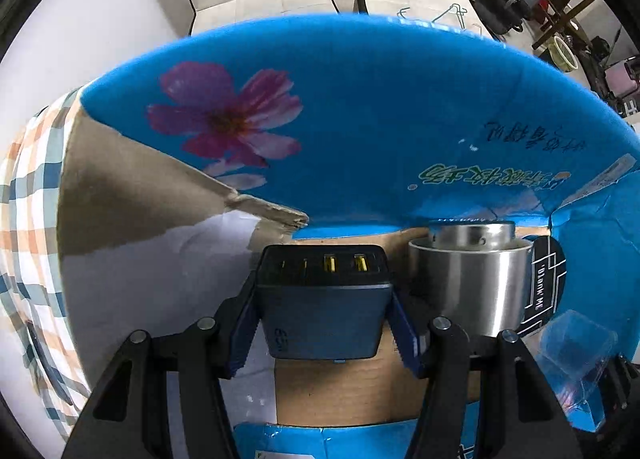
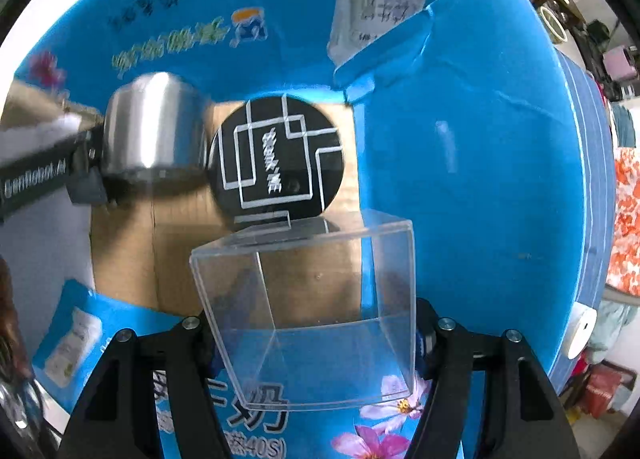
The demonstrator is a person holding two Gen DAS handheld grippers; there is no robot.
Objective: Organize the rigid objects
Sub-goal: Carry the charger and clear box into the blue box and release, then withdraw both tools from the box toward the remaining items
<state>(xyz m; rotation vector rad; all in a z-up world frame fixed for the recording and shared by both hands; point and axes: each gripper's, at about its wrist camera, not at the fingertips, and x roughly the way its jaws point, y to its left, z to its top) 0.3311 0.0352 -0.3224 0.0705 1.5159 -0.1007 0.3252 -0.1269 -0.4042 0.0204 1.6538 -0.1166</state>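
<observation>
You are working inside the blue cardboard box (image 1: 380, 107), flaps up, its brown floor carrying everything. It is light, flexible board, so don't lean on its walls.

The steel cup (image 1: 468, 283) stands on that floor near the back wall, just right of your left gripper (image 1: 323, 333). It looks rigid, smooth and likely slick; if you move it, pinch across the rim or lower wall. Close beside it, seemingly touching, a round black disc with white lines (image 2: 276, 157) stands up by the box's back corner.

Your right gripper (image 2: 316, 333) is closed across the clear plastic box (image 2: 308, 307), holding it by its side walls above the near flap. It is light and stiff, but thin and probably brittle, so squeeze gently near the bottom edges.

Your left gripper is clamped on the dark blue charger (image 1: 324, 299), ports facing away. It is dense, hard and matte, so the grip on its flat sides should hold; whether it touches the floor I cannot tell.
</observation>
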